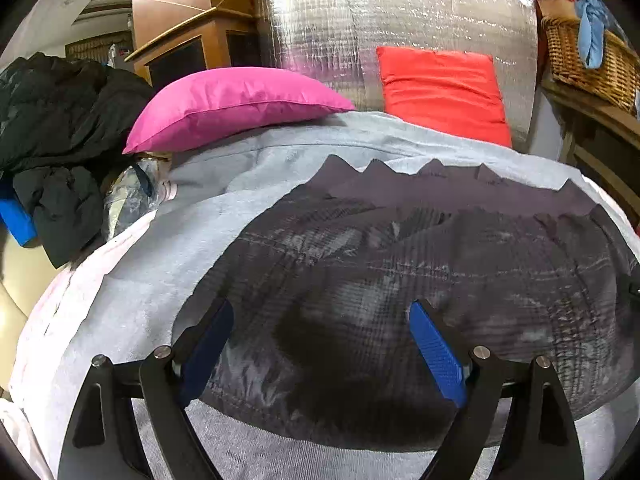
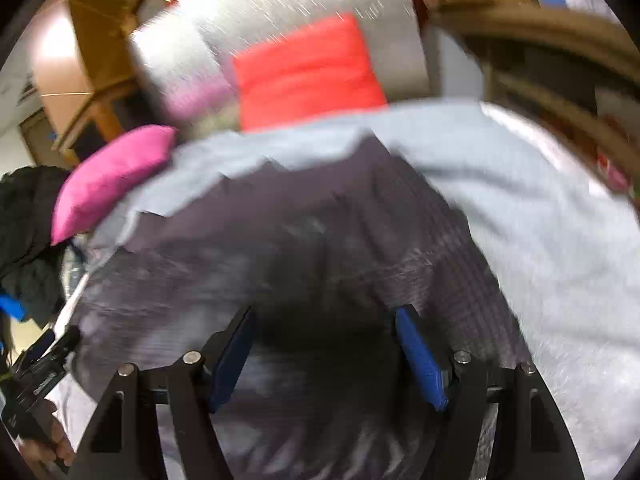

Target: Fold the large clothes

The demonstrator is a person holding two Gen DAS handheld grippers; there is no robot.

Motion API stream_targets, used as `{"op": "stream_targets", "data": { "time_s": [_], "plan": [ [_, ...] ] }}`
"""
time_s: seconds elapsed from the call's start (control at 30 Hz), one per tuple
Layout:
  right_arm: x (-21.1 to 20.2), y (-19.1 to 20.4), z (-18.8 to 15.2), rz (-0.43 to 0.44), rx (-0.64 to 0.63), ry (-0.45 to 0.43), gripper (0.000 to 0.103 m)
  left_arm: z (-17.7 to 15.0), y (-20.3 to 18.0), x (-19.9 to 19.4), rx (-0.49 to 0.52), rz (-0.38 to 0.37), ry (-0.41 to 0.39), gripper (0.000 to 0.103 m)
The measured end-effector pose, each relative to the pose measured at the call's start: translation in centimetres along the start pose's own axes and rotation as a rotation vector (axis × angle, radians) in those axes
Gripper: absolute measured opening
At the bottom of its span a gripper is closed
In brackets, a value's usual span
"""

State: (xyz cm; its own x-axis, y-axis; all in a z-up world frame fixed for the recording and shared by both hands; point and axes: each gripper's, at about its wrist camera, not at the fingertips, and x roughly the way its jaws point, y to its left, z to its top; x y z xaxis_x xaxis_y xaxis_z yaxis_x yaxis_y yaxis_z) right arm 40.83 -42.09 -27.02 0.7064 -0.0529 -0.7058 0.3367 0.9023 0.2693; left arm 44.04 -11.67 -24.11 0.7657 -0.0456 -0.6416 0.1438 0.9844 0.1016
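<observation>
The dark garment [image 1: 420, 280] lies spread on the grey blanket [image 1: 132, 280]. Both grippers, left [image 1: 324, 356] and right [image 2: 326, 356], hover with jaws wide apart, holding nothing; the right view is blurred, so probably. Grip the near hem evenly, then fold.

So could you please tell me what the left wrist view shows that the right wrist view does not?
Only the left wrist view shows a wicker basket with a light blue cloth hanging from it, and the open left hand-held gripper from behind. Only the right wrist view shows the open right hand-held gripper from behind and the person's hand at the lower left. Both share the dark garment spread on the grey blanket, the pink pillow and the red cushion.
</observation>
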Motion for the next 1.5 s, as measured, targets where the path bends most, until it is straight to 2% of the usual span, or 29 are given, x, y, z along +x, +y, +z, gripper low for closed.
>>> {"op": "stream_targets", "data": {
  "time_s": [0.2, 0.37, 0.47, 0.6, 0.97, 1.17, 1.33, 1.4, 1.47, 1.5],
  "plan": [
    [0.1, -0.8, 0.3, 0.015, 0.024, -0.013, 0.075, 0.0, 0.1, 0.8, -0.001, 0.016, 0.019, 0.09],
    [-2.0, -1.3, 0.8, 0.03, 0.035, -0.096, 0.075, 0.0, 0.4, 0.8, -0.005, 0.027, 0.02, 0.09],
    [-2.9, -1.4, 1.0, 0.007, 0.02, -0.141, 0.075, -0.1, 0.5, 0.9, -0.007, 0.038, 0.025, 0.09],
    [0.4, -2.6, 0.3, 0.029, 0.074, 0.021, 0.075, -0.3, 0.7, 0.8, -0.009, 0.049, 0.03, 0.09],
    [-0.8, -2.2, 0.4, 0.022, 0.043, 0.01, 0.075, -0.4, 1.7, 0.0, -0.015, 0.078, 0.031, 0.09],
    [-3.7, -1.6, 0.4, 0.086, 0.039, -0.03, 0.075, -0.6, 2.4, -0.4, -0.018, 0.093, 0.034, 0.09],
    [-6.6, -0.7, 0.0, 0.142, -0.005, -0.059, 0.075, -1.0, 4.6, -0.4, -0.078, 0.12, 0.053, 0.09],
    [-6.8, -0.6, -0.5, 0.142, -0.012, -0.038, 0.075, -1.4, 4.8, 0.6, -0.06, 0.145, 0.106, 0.09],
    [-5.8, -0.8, -1.1, 0.153, 0.002, 0.041, 0.075, -2.0, 4.8, 2.0, -0.047, 0.123, 0.171, 0.091],
    [-4.7, -1.1, -1.5, 0.163, 0.02, 0.11, 0.075, -2.2, 5.0, 2.1, -0.06, 0.112, 0.179, 0.091]
  ]
}}
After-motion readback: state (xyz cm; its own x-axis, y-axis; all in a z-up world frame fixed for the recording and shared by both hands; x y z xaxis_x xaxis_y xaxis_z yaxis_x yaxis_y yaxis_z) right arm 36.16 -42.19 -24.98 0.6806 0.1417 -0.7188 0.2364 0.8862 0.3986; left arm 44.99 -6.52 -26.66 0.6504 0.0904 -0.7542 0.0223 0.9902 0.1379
